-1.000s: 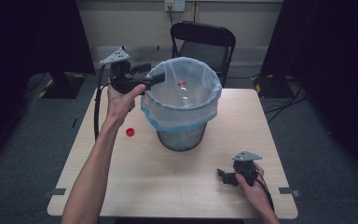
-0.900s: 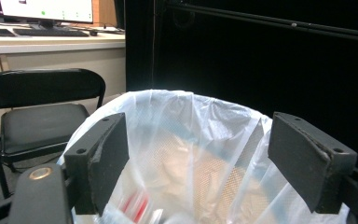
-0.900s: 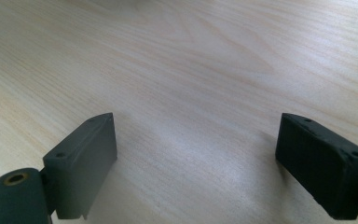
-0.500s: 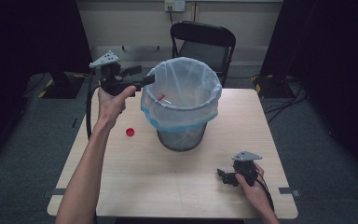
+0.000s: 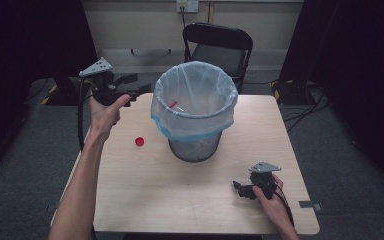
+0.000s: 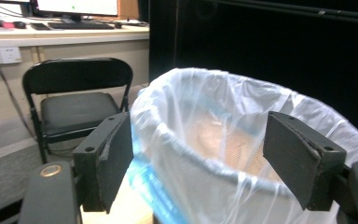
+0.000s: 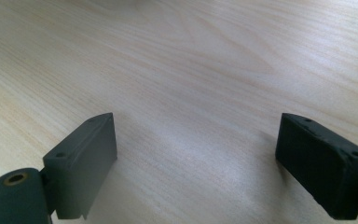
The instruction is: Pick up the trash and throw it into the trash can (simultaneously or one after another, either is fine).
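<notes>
Bins: one wire bin [image 5: 195, 145] at the table's middle, lined with one clear bag [image 5: 194, 97].
Inside: one red-tipped item [image 5: 174, 104] lies in the bag.
Caps: one red cap [image 5: 139, 141] on the table [image 5: 145, 195], left of the bin.
Left gripper [image 5: 132, 86]: raised at far left, jaws wide, empty, aimed at the bag's rim.
Right gripper [image 5: 240, 189]: resting near right on the table, jaws wide, empty.
Chairs: one black chair [image 5: 220, 42] beyond the table.

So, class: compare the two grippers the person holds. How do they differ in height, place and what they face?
The left gripper is held up in the air beside the rim of the lined bin; the right gripper sits low at the table, near its front edge. The left gripper faces the bin; the right gripper faces bare wood. Both have their jaws wide open and hold nothing.
</notes>
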